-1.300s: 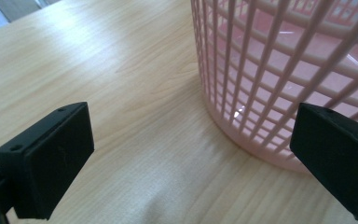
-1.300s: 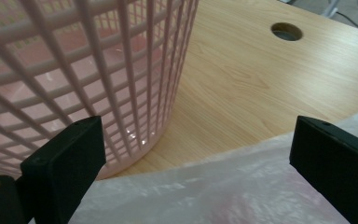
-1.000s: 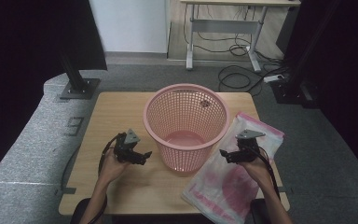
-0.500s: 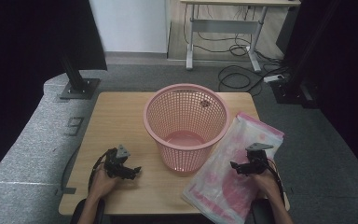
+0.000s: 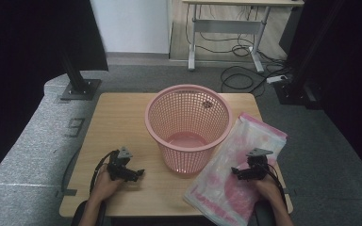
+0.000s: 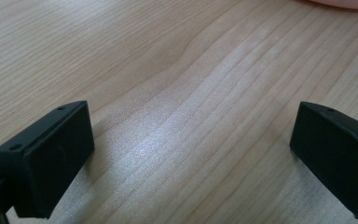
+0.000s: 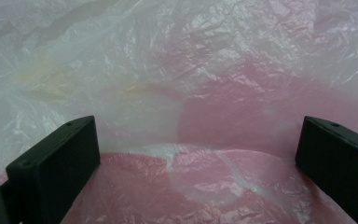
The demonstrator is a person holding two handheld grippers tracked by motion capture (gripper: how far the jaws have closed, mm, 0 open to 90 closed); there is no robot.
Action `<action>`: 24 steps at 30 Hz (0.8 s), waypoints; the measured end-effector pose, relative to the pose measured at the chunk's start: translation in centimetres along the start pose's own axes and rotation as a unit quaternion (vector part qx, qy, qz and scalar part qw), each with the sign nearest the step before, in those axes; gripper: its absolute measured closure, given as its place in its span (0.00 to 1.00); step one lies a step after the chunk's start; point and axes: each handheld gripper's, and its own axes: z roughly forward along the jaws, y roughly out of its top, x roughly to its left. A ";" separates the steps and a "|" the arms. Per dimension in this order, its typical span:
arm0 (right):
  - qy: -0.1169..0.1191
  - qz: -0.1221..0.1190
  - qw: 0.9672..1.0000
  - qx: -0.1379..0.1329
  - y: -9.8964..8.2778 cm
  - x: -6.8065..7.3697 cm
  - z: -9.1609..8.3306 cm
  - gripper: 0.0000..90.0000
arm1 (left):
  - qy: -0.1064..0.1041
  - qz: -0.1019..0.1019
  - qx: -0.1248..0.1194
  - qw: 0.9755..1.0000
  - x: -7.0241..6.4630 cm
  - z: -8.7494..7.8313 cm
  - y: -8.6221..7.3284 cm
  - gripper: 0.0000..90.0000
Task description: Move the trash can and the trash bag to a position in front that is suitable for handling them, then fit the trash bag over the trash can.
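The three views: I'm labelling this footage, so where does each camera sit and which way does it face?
High view: above the table's near side, looking forward and down on the basket; forearms and both tools show.
Left gripper view: on the left tool, facing bare table; open jaws show.
Right gripper view: on the right tool, facing the plastic bag; open jaws show.
Shared: the bag also lies in the high view.

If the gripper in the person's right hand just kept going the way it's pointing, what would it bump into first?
Most likely the pink and white plastic bag: the right gripper has its jaws spread open right above it. How close it sits is hard to judge.
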 end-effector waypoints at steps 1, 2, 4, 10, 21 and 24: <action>0.000 0.000 1.000 0.000 0.0 0.0 0.0 0.00 | 0.000 0.000 0.000 1.000 0.0 0.0 0.0 0.00; 0.000 0.000 1.000 0.000 0.0 0.0 0.0 0.00 | 0.000 0.000 0.000 1.000 0.0 0.0 0.0 0.00; 0.000 0.000 1.000 0.000 0.0 0.0 0.0 0.00 | 0.000 0.000 0.000 1.000 0.0 0.0 0.0 0.00; 0.000 0.000 1.000 0.000 0.0 0.0 0.0 0.00 | 0.000 0.000 0.000 1.000 0.0 0.0 0.0 0.00; 0.021 -0.026 0.999 0.002 1.7 1.4 -1.4 0.01 | 0.001 -0.001 -0.001 1.000 0.0 0.0 0.0 0.00; 0.047 -0.052 0.997 0.010 2.3 2.9 -1.8 0.04 | 0.000 0.000 0.001 1.000 0.0 0.0 0.0 0.00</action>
